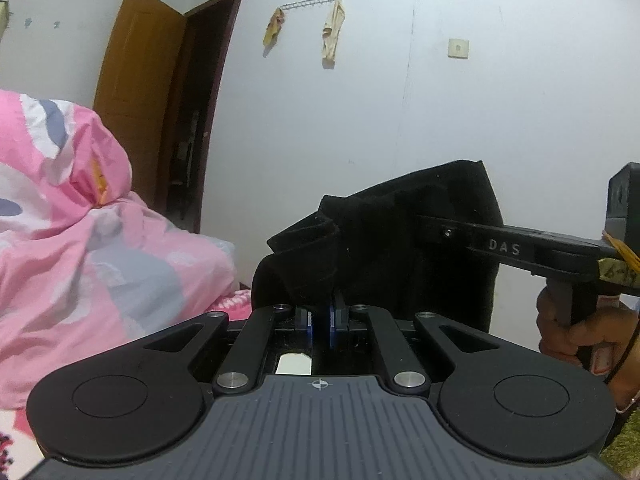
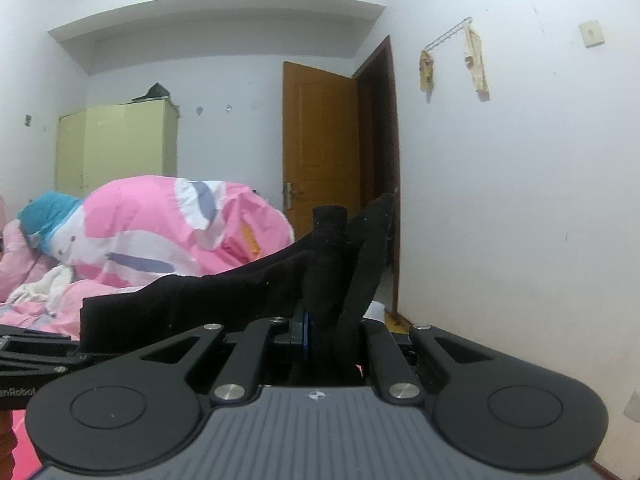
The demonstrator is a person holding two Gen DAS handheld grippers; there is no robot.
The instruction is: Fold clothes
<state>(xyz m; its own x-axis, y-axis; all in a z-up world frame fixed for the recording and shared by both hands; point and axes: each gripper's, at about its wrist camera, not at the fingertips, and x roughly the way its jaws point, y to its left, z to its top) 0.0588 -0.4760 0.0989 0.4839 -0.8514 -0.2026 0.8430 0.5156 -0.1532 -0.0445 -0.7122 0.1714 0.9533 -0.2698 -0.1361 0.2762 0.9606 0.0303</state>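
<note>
In a white-walled bedroom with a pink duvet (image 1: 80,240), the left gripper (image 1: 320,320) and right gripper (image 2: 320,328) both clamp a black garment (image 1: 400,248), lifted and not yet folded.

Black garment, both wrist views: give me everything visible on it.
The black garment is plain, dark, soft-looking cloth with a slightly fuzzy surface; its type is unclear. It is lifted in the air, not lying flat, in front of the white wall. The left gripper is shut on a folded, thick-edged part. The right gripper is shut on another bunched part, where a rolled tube of cloth stands up. From there a long band stretches left toward the left gripper's end. Its lower part is hidden behind the grippers.
</note>
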